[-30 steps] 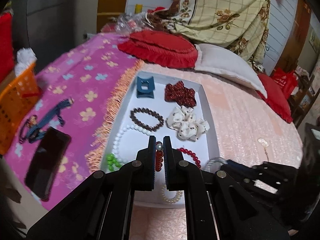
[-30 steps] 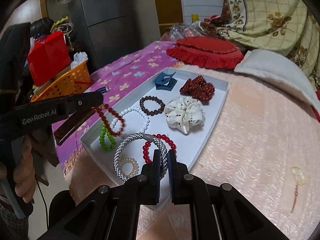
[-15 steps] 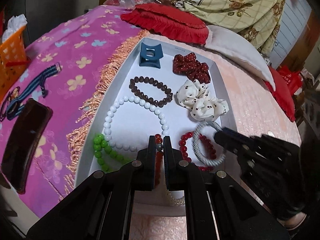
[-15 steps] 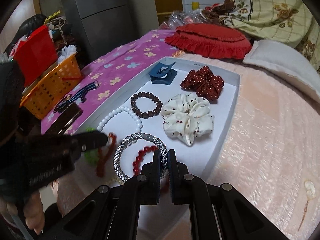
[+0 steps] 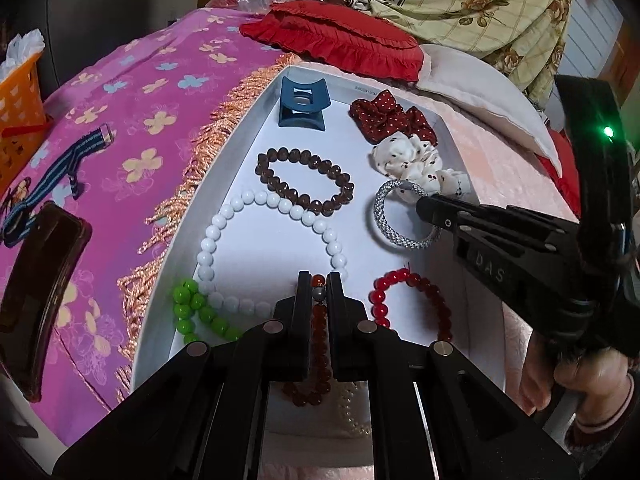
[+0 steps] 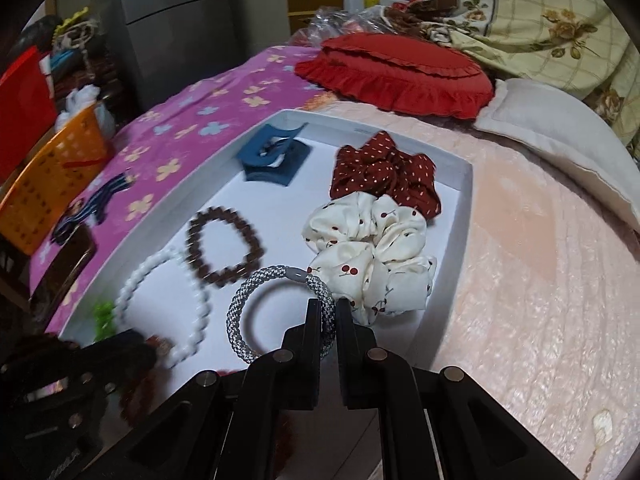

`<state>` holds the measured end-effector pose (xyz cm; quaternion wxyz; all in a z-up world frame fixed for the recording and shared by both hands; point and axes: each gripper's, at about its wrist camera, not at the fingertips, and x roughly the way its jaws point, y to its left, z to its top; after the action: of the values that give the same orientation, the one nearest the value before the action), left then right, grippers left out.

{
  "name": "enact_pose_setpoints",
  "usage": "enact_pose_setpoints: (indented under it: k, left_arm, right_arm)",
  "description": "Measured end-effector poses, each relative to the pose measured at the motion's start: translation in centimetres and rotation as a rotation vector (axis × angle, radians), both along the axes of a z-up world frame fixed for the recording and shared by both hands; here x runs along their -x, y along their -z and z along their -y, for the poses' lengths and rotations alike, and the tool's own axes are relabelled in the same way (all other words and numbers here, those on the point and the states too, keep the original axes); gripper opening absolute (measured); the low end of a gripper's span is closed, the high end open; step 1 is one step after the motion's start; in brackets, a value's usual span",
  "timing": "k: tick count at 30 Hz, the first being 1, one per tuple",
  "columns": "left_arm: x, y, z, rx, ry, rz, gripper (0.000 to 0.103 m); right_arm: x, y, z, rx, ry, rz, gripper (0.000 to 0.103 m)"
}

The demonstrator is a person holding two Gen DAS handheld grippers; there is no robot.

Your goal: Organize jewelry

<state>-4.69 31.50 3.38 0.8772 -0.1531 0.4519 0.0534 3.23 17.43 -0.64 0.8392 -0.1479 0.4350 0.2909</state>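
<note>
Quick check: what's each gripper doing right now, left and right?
Left gripper: shut on the dark red bracelet.
Right gripper: shut on the silver band, beside the white scrunchie.

I see a bed (image 6: 540,280) under a pale pink quilt, a magenta flowered cloth (image 5: 132,120) draped over its left side. A red ruffled cushion (image 6: 396,76) and white pillow (image 6: 560,136) lie behind, with a grey cabinet (image 6: 192,20) and orange basket (image 6: 52,184) at left.

Tray (image 5: 248,152) on bed w/ bracelets left, 2 scrunchies (image 6: 372,248) right, clip (image 5: 303,103) behind.
</note>
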Motion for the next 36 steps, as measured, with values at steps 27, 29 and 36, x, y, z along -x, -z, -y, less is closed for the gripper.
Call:
enact_pose_setpoints:
  k: [27,29,36]
  left_arm:
    - [5.3,-4.9,3.5,-0.146,-0.041,0.117,0.019]
    - [6.1,-5.5,3.9,-0.166,-0.049,0.125,0.019]
    - [8.7,-7.0,4.9,-0.211,-0.079,0.138,0.019]
  right_arm:
    - [6.0,-4.7,4.4,-0.135,0.028,0.039,0.036]
    - [7.2,-5.0,5.1,-0.139,0.025,0.042,0.036]
    - [11.3,-6.1,7.9,-0.157,0.026,0.057,0.036]
